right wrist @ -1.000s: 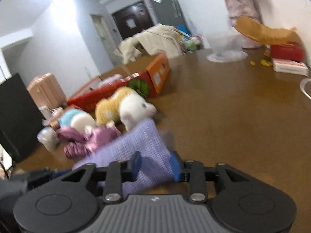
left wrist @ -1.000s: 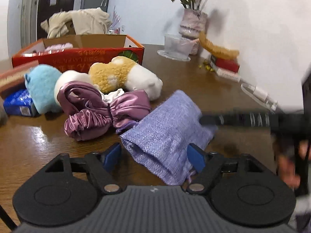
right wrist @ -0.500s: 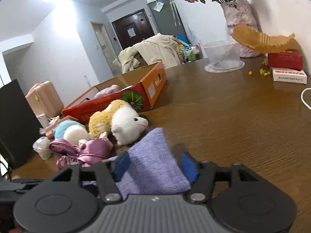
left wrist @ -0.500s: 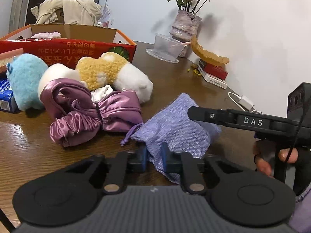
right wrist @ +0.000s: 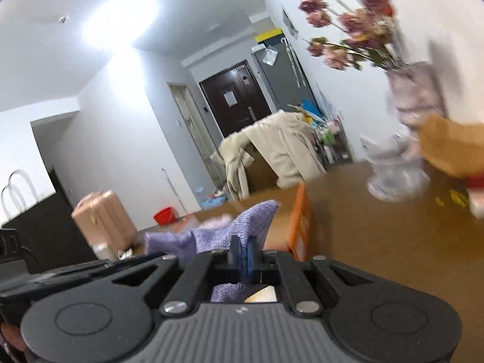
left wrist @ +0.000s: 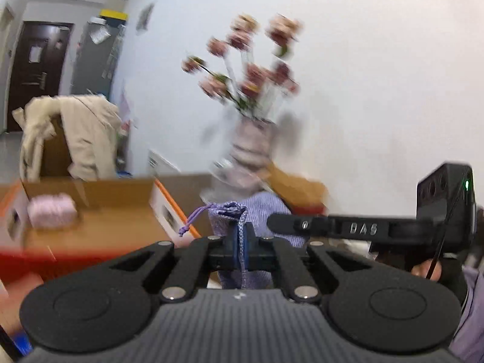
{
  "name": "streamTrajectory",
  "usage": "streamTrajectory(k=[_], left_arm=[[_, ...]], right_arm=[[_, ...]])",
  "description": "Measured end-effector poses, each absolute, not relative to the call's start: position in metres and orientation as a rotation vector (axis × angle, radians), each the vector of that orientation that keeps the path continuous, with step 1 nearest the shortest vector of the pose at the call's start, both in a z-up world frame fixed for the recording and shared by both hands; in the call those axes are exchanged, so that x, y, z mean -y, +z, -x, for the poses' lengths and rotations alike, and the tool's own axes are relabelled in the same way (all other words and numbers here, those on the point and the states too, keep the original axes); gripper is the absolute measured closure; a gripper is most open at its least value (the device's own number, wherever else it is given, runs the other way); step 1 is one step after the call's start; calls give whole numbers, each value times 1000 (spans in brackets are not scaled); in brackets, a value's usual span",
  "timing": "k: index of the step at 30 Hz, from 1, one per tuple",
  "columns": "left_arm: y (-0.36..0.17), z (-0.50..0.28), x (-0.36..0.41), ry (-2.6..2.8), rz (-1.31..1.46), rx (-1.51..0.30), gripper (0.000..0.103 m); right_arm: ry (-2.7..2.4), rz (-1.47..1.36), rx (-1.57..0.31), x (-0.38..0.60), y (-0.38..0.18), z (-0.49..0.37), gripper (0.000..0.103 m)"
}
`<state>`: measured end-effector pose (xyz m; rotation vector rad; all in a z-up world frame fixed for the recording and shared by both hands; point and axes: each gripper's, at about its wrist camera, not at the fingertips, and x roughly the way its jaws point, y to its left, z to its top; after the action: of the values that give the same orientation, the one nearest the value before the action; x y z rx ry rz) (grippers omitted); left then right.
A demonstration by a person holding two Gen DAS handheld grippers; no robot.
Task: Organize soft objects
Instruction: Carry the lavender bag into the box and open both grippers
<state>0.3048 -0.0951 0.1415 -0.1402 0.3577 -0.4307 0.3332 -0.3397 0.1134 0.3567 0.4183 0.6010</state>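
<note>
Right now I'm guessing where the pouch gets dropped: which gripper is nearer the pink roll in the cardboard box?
Left, probably. The left gripper holds the purple pouch beside the box's pink roll; the right gripper grips the pouch's far side.

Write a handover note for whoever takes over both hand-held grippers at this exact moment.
Left hand-held gripper: shut on the lilac drawstring pouch, near its gathered mouth.
Right hand-held gripper: shut on the same pouch's other end.
The pouch hangs between the two, level with the open orange cardboard box. A pink fluffy item already lies in the box.
Left to do: probably carry the pouch over the box and release both grips. Any other soft items are out of view in these blurred frames.
</note>
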Motion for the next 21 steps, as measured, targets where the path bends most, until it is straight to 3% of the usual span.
streamTrajectory(k=[4,8,11,14,16,17,18,21], left_arm=[[149,-385,60,-343,140,-410,98],[112,-457,38,-295,175,-597,98],[81,-482,40,-291,180,-687,96],[65,-488,44,-303,166,-726,92],[64,-487,44,-292,154,-740,70],[66,-485,42,-276,153,-738,49],[71,-478,42,-258,156,-723,40],[95,-457,34,-272,148,-661,37]], right_arm=[[597,-371,-498,289,111,-420,99],[488,-271,-608,239,80,-481,99],[427,-228,-648,229,61,-493,97],[378,-170,-644,227,58,-489,88],[342,-124,-627,225,61,-486,87],[330,-114,-613,226,65,-484,80],[324,-100,-596,227,71,-480,79],[318,-87,-544,233,97,-465,71]])
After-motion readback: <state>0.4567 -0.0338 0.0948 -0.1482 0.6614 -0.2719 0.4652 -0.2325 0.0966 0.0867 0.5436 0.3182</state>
